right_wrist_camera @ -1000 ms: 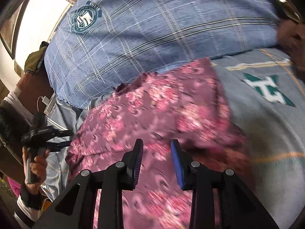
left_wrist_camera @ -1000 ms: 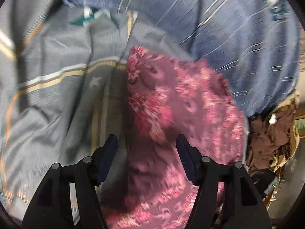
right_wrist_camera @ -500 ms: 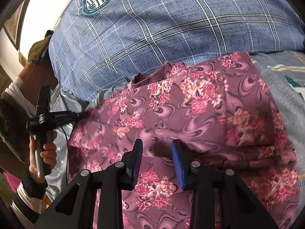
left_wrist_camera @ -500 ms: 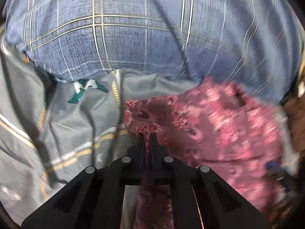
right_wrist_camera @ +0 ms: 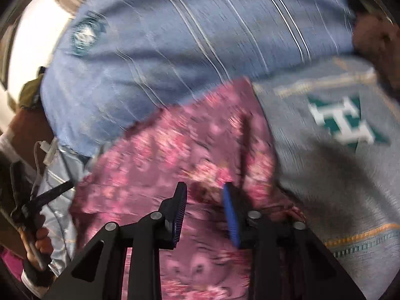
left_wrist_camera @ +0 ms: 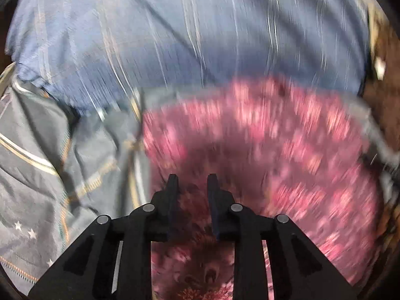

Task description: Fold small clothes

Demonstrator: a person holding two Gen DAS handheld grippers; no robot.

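1. We've got the pink floral garment spread on the grey bedsheet, right up against the big blue plaid pillow. In the right wrist view the same garment fills the middle, with the sheet's green-and-white logo off to one side.

2. What just changed: half a second ago our left gripper was pinched tight on the cloth's near edge. Now its fingers stand a little apart with fabric showing between them, so we reckon it has let go of that edge.

3. The right gripper is spread about as it was before, blue pads parted and hovering low over the cloth. Both views are badly motion-blurred, so we can't really say whether it touches the fabric.

4. What that means for the fold: one pull or flip looks finished, and neither gripper holds anything. We'd guess the next grab is another edge, to bring it over.

5. Further out, the right wrist view catches a hand holding the other tool's handle at the bed's edge.
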